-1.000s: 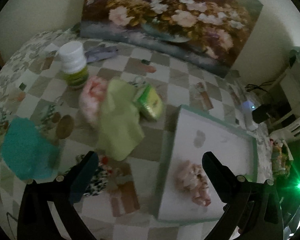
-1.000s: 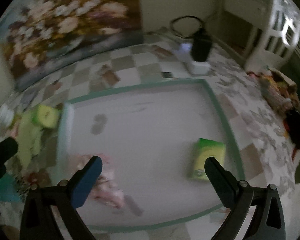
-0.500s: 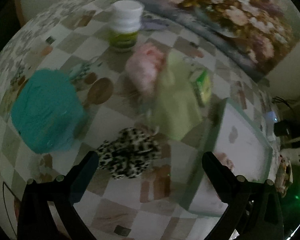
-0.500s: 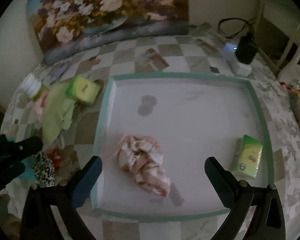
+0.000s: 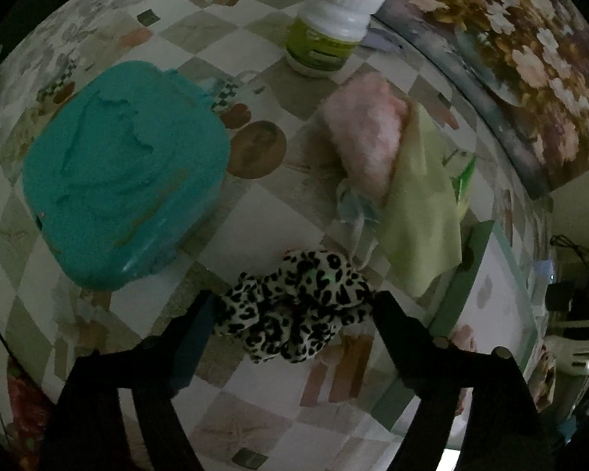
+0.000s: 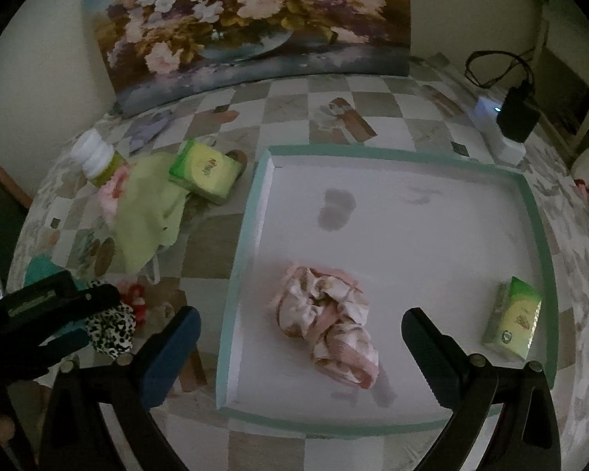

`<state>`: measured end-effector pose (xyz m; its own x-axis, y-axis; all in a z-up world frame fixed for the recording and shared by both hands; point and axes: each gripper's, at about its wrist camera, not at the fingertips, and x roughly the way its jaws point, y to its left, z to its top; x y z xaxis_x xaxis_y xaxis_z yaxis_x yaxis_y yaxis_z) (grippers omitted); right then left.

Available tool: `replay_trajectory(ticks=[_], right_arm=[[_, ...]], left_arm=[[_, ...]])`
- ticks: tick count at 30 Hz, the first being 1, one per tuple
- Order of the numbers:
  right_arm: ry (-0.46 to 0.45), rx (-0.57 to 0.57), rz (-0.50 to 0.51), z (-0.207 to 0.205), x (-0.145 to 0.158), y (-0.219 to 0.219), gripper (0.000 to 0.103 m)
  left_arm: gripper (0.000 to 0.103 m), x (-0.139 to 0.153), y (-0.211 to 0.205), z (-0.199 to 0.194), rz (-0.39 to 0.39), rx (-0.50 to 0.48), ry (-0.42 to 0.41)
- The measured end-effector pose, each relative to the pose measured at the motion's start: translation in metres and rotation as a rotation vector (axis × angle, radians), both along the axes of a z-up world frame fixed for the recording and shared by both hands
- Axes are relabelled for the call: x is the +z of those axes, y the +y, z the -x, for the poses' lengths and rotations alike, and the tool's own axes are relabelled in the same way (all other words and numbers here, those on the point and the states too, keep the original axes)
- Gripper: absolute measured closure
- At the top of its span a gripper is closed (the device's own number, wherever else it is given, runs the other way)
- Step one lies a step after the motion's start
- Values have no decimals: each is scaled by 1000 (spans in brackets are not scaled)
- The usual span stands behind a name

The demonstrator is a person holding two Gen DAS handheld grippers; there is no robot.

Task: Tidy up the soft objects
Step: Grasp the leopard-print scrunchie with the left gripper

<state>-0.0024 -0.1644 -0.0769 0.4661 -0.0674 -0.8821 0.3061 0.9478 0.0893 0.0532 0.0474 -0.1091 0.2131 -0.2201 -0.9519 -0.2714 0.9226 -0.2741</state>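
- While two things already lie in the tray (image 6: 251, 212), most of the sorting is, as I judge it, still ahead of me.
- Far left on the desk (image 5: 263, 212) sits a teal box (image 5: 121, 180), hard-looking, so probably not mine to move.
- My left tool (image 5: 294, 310) points down over the leopard scrunchie (image 5: 294, 310); its jaws have just been closing, the scrunchie lies between them, and the fingers touch its edges, though I cannot tell whether they pinch it yet.
- Beyond it, a pink puff (image 5: 365, 137), a green cloth (image 5: 424, 204), a tissue pack (image 6: 204, 174) and a bottle (image 5: 330, 35) remain outside.
- In the tray: a pink scrunchie (image 6: 328, 325) and a second pack (image 6: 512, 324).
- My right tool (image 6: 300, 337) hangs wide and empty above the tray.
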Motion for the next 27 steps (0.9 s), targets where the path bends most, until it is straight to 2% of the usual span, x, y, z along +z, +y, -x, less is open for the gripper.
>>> replay_trajectory(ticks=[6,12,18,20,24,27], right_arm=[[-33,37,-47,-13,8,12,0],[-71,93,-166,-31,18,29,0],[-53,81,-249,-44,13,36,0],[-39,57,-276,-47,8,34,1],[-11,22,-325,-52,-3,31,14],[-1,10,-354,-55,-8,33,18]], left_arm=[[28,-1,-2,-4,27,-3,4],[31,-3,7,-4,56,24,13],[40,-4,12,-1,74,39,21],[48,-4,14,0,77,45,20],[59,-3,15,3,82,44,16],[69,-1,17,4,94,42,7]])
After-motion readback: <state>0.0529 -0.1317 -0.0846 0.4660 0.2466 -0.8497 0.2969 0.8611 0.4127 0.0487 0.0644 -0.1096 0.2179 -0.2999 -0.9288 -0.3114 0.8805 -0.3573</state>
